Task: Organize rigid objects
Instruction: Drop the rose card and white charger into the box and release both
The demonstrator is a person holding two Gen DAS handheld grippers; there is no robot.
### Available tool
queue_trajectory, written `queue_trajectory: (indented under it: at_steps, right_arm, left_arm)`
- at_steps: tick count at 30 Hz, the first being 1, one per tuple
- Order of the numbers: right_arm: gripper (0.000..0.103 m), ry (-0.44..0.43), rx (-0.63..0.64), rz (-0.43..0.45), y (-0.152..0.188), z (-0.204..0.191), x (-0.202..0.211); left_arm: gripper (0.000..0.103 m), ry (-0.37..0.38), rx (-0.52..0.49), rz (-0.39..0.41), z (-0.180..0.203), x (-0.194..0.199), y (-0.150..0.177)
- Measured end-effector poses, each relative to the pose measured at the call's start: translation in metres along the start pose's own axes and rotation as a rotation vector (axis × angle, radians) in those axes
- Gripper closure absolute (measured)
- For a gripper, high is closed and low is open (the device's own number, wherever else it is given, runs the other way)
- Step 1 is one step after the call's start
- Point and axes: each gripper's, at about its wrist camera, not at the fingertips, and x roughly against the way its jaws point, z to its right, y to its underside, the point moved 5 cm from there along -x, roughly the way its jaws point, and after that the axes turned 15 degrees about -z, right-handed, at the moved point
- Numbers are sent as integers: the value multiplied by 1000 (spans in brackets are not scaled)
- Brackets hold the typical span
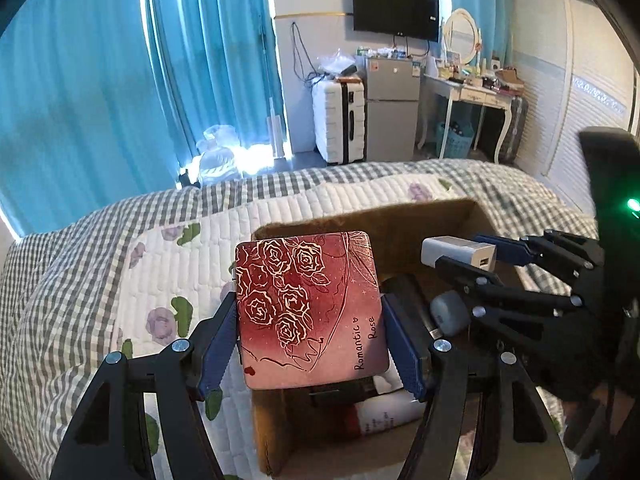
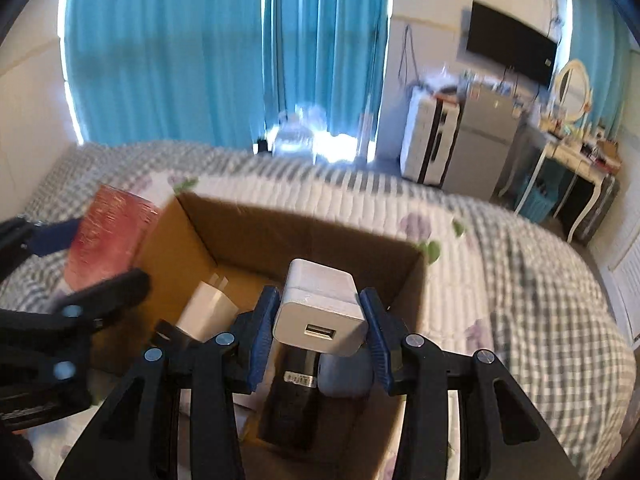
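While both loads hang over the open brown cardboard box [image 2: 280,236] on the quilted bed, worth minding the grips. Nearest, left gripper [image 1: 310,334] pinching a square red tin printed with roses [image 1: 308,308] by its two side edges, above the box's near-left corner: smooth metal between blue pads [image 1: 218,344], liable to swivel or slide out (and land on the quilt outside the box). Beyond, right gripper [image 2: 320,330] clamped on a white USB charger block [image 2: 320,306], over the box's middle. Could collide with the left one if lowered together. Below, a black cylinder [image 2: 292,396] and grey pod [image 2: 346,374] crowding the box floor, leaving scant landing room.
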Motion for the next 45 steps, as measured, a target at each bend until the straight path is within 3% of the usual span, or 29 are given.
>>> queue_trajectory:
  at_steps: [6, 10, 14, 23, 32, 36, 38, 40, 42, 45]
  right_arm:
    - [61, 9, -26, -59, 3, 11, -32]
    - [61, -1, -24, -46, 5, 9, -34]
    - [61, -28, -54, -19, 13, 12, -15]
    - [61, 61, -82, 62, 50, 21, 46]
    - [61, 58, -139, 80, 48, 40, 53]
    - [61, 61, -149, 70, 48, 48, 46]
    - [58, 55, -161, 70, 49, 50, 44]
    - [42, 48, -175, 73, 49, 54, 42]
    - [41, 45, -183, 75, 53, 54, 42]
    - [41, 49, -184, 73, 59, 53, 44]
  left_arm:
    - [33, 7, 1, -39, -2, -22, 8]
    - [33, -11, -14, -33, 0, -22, 11]
    - [33, 0, -8, -31, 1, -13, 15]
    - [33, 46, -41, -39, 24, 6, 10]
    - [33, 43, -56, -144, 45, -49, -15]
    - [33, 35, -58, -153, 48, -65, -20]
    - [31, 47, -69, -146, 50, -69, -19]
    - [27, 70, -87, -137, 52, -68, -17]
    - [15, 69, -96, -104, 52, -61, -15]
    - [15, 19, -91, -63, 48, -50, -14]
